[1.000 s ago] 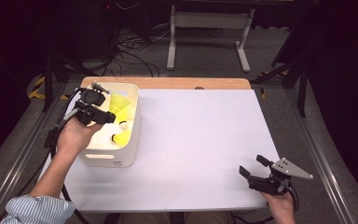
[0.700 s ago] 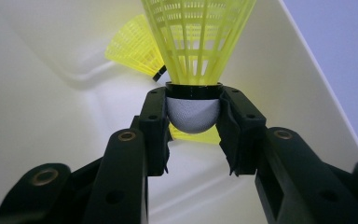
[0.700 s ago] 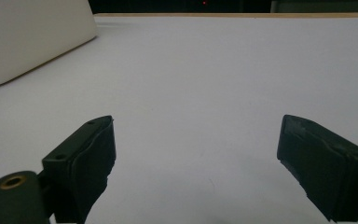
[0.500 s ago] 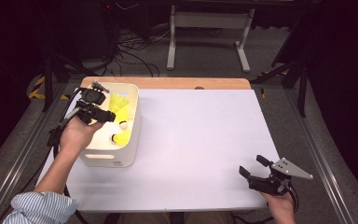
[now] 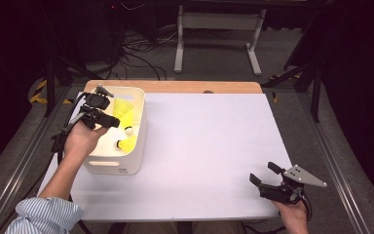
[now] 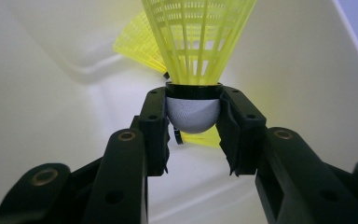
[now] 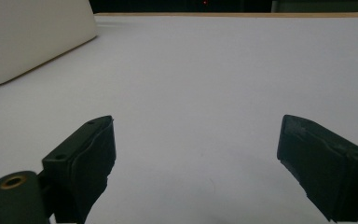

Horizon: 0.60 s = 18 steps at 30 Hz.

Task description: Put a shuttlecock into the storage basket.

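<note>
Yellow plastic mesh fans up and away from the left gripper [image 6: 193,135], whose two black jaws are clamped on the rounded white cork of a shuttlecock [image 6: 194,70]. The cork sits squarely between the pads, and the skirt points straight ahead along the jaws, so the shuttlecock's long axis runs in line with the gripper. Behind it, inside the same white bin [image 6: 51,116], the edge of another yellow skirt lies against the floor and wall. In the high view, the left gripper [image 5: 108,120] hangs over the open top of the bin [image 5: 112,165], which stands at the table's left edge, with more yellow shuttlecocks [image 5: 124,108] lying in it. The held shuttlecock is inside the bin's walls, not yet lifted clear, so the next move probably has to go upward before it can go sideways. The right gripper [image 5: 267,181] rests well apart, near the front right corner of the white table [image 5: 209,146], jaws spread wide and holding nothing. The left hand is by far the nearer to the bin.
</note>
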Tool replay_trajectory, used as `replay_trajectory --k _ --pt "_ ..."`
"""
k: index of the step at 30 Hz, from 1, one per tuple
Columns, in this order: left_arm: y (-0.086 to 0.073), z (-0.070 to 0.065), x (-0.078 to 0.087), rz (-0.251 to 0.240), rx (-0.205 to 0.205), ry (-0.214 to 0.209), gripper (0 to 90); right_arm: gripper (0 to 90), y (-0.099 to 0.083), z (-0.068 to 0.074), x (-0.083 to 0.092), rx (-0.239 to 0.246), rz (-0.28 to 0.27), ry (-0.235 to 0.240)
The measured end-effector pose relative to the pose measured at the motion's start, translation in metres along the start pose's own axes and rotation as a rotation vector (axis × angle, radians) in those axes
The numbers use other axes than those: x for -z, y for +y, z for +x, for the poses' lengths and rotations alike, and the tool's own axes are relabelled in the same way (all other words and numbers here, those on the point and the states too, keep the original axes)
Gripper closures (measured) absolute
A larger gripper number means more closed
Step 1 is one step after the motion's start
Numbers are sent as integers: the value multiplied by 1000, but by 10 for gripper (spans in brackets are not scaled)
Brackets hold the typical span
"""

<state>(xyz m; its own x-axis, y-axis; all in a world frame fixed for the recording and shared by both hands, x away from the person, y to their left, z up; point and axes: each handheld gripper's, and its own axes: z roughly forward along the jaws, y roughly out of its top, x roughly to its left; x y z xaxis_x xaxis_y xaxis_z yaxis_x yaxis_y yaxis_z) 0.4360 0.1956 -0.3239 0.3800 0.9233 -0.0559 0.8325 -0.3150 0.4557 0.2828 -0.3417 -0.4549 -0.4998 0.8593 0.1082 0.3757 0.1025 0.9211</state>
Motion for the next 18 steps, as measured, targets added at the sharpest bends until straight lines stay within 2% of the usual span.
replay_trajectory --k 18 --pt "2 10 -15 43 35 16 651 122 0 0 0 -1 0 1"
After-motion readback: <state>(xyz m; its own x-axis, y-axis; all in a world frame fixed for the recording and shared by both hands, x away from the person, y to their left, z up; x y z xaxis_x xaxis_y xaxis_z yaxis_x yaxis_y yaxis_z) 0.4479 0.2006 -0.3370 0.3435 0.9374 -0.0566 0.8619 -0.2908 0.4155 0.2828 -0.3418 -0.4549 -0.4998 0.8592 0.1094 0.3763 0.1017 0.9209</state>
